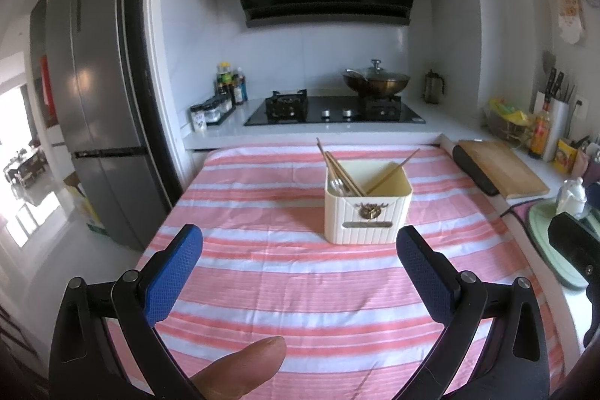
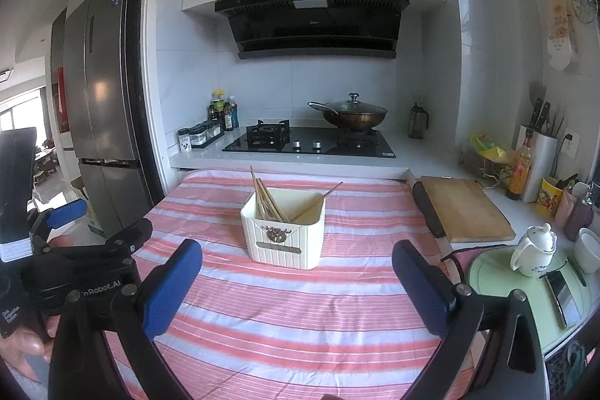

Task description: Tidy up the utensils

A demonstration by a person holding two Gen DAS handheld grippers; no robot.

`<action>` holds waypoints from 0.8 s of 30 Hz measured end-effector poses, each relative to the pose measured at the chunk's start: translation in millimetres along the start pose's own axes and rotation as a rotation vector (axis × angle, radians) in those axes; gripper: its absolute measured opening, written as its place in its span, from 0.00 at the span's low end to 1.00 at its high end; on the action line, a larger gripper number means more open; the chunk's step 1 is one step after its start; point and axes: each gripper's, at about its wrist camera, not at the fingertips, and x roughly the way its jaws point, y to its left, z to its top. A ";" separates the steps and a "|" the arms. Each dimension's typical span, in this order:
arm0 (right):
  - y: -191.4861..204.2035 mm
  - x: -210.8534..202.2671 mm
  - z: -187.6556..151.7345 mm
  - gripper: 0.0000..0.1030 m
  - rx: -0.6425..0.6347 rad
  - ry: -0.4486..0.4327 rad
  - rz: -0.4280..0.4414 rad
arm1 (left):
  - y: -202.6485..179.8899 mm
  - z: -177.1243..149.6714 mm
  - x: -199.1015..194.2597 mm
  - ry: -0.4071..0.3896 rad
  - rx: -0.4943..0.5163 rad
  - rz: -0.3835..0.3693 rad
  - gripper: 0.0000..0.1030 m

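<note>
Kitchen, pink-striped tablecloth (image 1: 300, 287) — cream utensil holder (image 1: 367, 212) upright mid-table, chopsticks (image 1: 339, 169) leaning inside. Left gripper (image 1: 300, 272) and right gripper (image 2: 296, 287) both spread wide, empty, short of holder — nothing touching.

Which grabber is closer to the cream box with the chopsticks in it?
Hard to call: neither is clearly nearer. The left gripper hangs open, short of the cream box and left of it. The right gripper hangs open, short of it and slightly right.
</note>
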 end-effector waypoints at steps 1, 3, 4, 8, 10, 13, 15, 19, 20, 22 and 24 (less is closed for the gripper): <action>-0.2 0.0 0.0 1.00 -0.001 0.000 0.001 | 0.1 0.0 0.0 0.000 0.000 0.000 1.00; 0.0 -0.1 0.1 1.00 -0.002 -0.001 -0.002 | 0.2 0.1 0.2 0.001 -0.001 0.000 1.00; -0.1 -0.1 0.0 1.00 -0.003 -0.001 -0.003 | 0.0 0.1 0.8 0.003 -0.001 0.000 1.00; -3.1 -0.5 -0.9 1.00 0.002 0.001 -0.004 | -3.9 -0.7 2.9 0.013 0.012 0.004 1.00; -4.2 0.6 -0.8 1.00 0.006 0.002 -0.014 | -5.3 -1.3 2.4 0.011 0.018 0.007 1.00; -6.8 3.4 0.5 1.00 0.017 0.005 -0.023 | -5.1 -1.8 2.9 0.011 0.018 0.010 1.00; -8.0 4.7 0.4 1.00 0.022 0.007 -0.027 | -4.7 -1.9 4.7 0.015 0.016 0.011 1.00; -9.5 6.2 -1.0 1.00 0.024 0.009 -0.043 | -4.0 -2.9 7.9 0.023 0.011 0.015 1.00; -9.6 6.3 -1.4 1.00 0.023 0.008 -0.048 | -4.2 -3.2 8.6 0.025 0.010 0.016 1.00; -9.8 7.1 -1.6 1.00 0.020 0.009 -0.059 | -4.2 -3.9 8.8 0.025 0.010 0.014 1.00; -10.4 7.9 -1.8 1.00 0.019 0.012 -0.067 | -4.7 -4.0 8.5 0.023 0.012 0.015 1.00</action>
